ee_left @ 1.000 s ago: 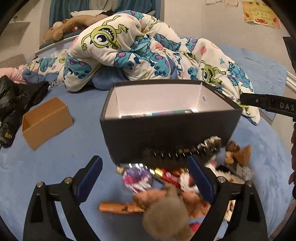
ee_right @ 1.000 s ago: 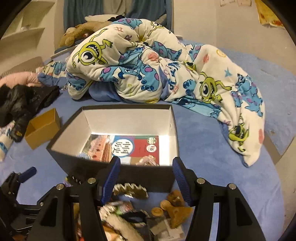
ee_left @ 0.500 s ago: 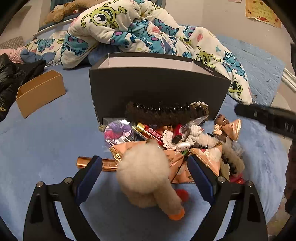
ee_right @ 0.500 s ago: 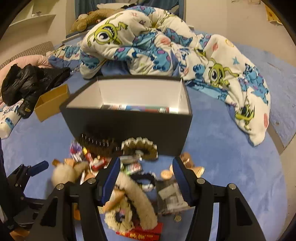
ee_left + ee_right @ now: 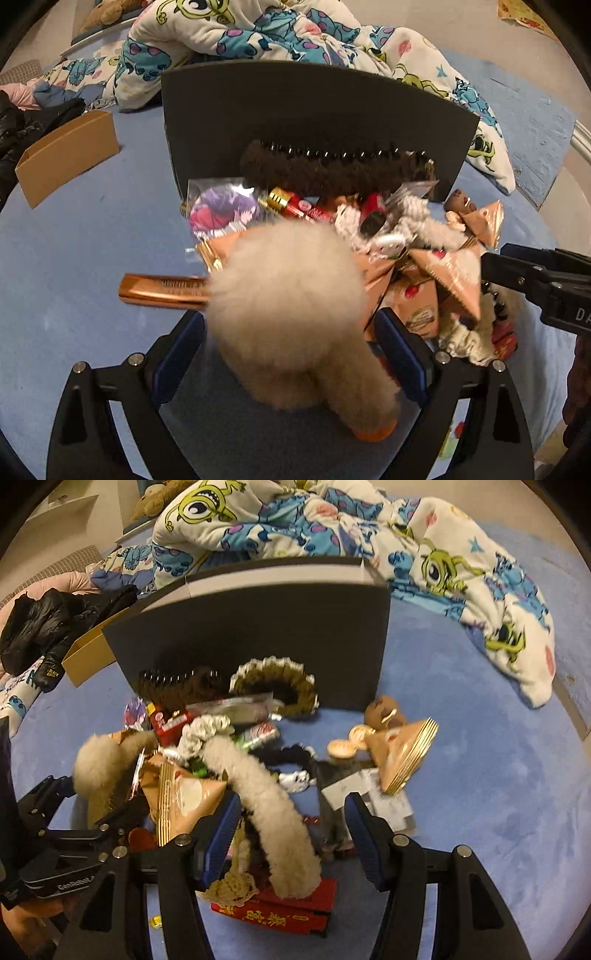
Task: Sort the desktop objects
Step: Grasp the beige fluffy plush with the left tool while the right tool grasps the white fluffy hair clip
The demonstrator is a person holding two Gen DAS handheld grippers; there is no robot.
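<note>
I've dropped both grippers from above the black box (image 5: 317,122) down onto the pile at its near wall, so its inside is out of view now. My left gripper (image 5: 291,343) stands wide open, straddling the fluffy beige plush (image 5: 288,295), not pinching it. My right gripper (image 5: 291,830) gapes too, empty, over the furry headband (image 5: 266,801). The copper tube (image 5: 162,290) lies at nine o'clock of the plush. I reckon the picking can start
</note>
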